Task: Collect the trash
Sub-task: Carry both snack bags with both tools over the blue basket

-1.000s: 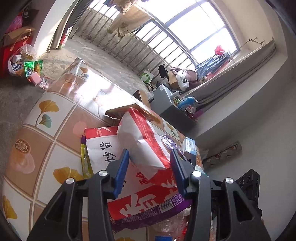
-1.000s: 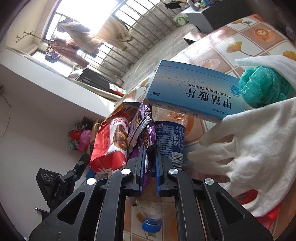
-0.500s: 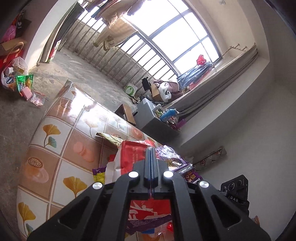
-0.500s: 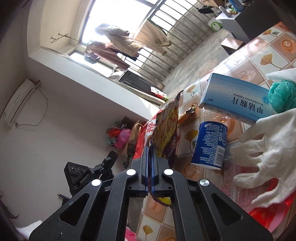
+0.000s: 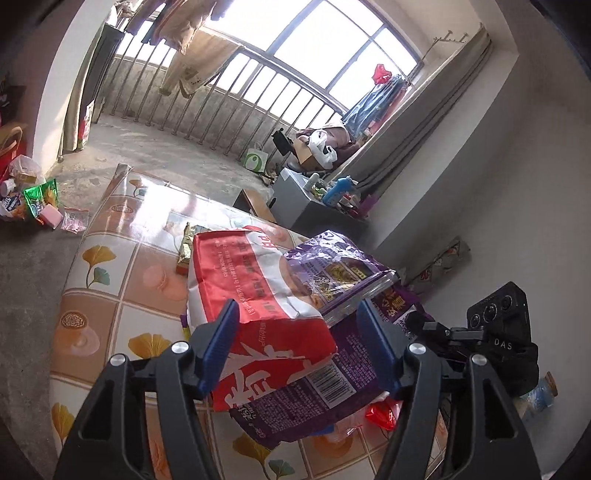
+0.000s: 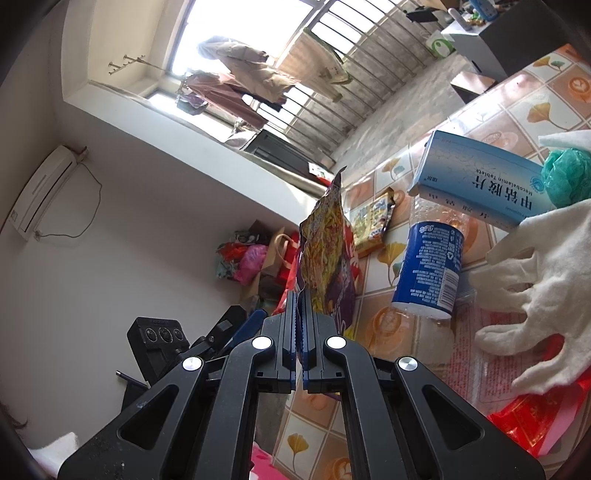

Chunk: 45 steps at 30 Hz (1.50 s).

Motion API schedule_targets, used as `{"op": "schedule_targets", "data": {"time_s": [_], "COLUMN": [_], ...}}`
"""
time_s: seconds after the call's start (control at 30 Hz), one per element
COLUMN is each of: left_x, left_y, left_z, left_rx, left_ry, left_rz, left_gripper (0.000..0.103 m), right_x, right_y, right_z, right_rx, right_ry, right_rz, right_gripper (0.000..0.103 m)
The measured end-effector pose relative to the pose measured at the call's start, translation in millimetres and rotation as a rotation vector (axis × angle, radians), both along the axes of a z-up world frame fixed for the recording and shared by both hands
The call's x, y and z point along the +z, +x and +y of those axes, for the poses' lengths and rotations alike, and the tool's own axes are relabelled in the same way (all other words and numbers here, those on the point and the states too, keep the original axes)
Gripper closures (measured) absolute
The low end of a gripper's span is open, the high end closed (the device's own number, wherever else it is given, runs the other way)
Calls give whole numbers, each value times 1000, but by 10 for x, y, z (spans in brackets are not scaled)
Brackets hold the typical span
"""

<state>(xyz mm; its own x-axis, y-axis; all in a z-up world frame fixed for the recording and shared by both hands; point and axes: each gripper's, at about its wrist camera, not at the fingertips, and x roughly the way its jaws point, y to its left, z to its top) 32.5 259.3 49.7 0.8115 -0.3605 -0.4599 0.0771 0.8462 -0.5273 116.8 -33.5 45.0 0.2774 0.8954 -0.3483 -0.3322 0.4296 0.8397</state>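
The right gripper is fully closed on the lower edge of a purple snack wrapper, and the wrapper stands up from the jaws, clear of the tablecloth. Its long axis runs almost along the fingers, so the torn top corner points away from the tool toward the window. In the left wrist view the same wrapper lies flat-on, with its clear end pointing to the right.

The left gripper has its jaws opening, rather wide now. A red and white bag sits between the blue pads, but they do not seem to press on it (it rests on the pile by itself, I think). Its long axis goes away from the tool, toward the far side of the table.

Other trash lies on the right of the held wrapper in the right wrist view: a bottle with a blue label lying on its side, a blue tablet box on top of it, a small yellow packet, a white glove and a green crumpled bag.

I judge the step to be lifting one wrapper out of the pile. The next move calls for carrying it to a collection place, which I cannot see here, while the left tool takes a new grip on the red and white bag.
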Motion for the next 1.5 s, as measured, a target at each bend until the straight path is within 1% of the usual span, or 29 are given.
{"op": "schedule_targets", "data": {"time_s": [0.07, 0.13, 0.2, 0.33, 0.47, 0.53, 0.57, 0.7, 0.83, 0.9, 1.1, 1.17, 1.3, 1.37, 1.43, 1.47, 1.5], "left_x": [8, -1, -46, -190, -356, -411, -421, -416, -408, -406, -444, -477, -548, -574, -591, -582, -576], "left_y": [33, 80, 127, 169, 191, 181, 170, 111, 55, 41, 29, 40, 33, 24, 16, 7, 3], "left_z": [-74, -118, -128, -42, 104, 146, 163, 231, 383, 459, 586, 638, 722, 753, 787, 795, 799], "left_rx": [-28, -48, -58, -31, -21, -28, -34, -29, -24, -6, 59, 86, 145, 177, 200, 209, 220], "left_ry": [31, 36, 38, 37, -18, -56, -73, -99, -177, -208, -209, -207, -173, -146, -115, -98, -77], "left_rz": [-2, 10, 28, 68, 124, 136, 134, 111, 96, 103, 147, 171, 221, 241, 256, 261, 265], "left_gripper": [33, 29, 27, 27, 27, 27, 27, 22, 17, 17, 17, 17, 17, 23, 43, 49, 59], "right_x": [9, -6, -28, -14, -21, -38, -41, 0, 46, 60, 111, 108, 74, 60, 62, 74, 89], "right_y": [24, 31, 24, 35, 18, 6, 1, -32, -80, -103, -208, -226, -190, -174, -158, -155, -157], "right_z": [38, 71, 87, 119, 156, 186, 205, 247, 288, 307, 353, 324, 210, 145, 100, 79, 71], "right_rx": [16, 36, 53, 68, 92, 115, 127, 168, 213, 231, 283, 277, 239, 220, 204, 198, 192], "right_ry": [5, 18, 27, 31, 51, 68, 79, 102, 102, 104, 101, 97, 105, 117, 132, 139, 143], "right_rz": [-2, 1, 4, -3, -2, 4, 8, -2, -27, -35, -69, -70, -48, -35, -26, -26, -32], "right_gripper": [102, 102, 102, 102, 102, 102, 102, 102, 102, 102, 102, 102, 102, 102, 102, 102, 102]}}
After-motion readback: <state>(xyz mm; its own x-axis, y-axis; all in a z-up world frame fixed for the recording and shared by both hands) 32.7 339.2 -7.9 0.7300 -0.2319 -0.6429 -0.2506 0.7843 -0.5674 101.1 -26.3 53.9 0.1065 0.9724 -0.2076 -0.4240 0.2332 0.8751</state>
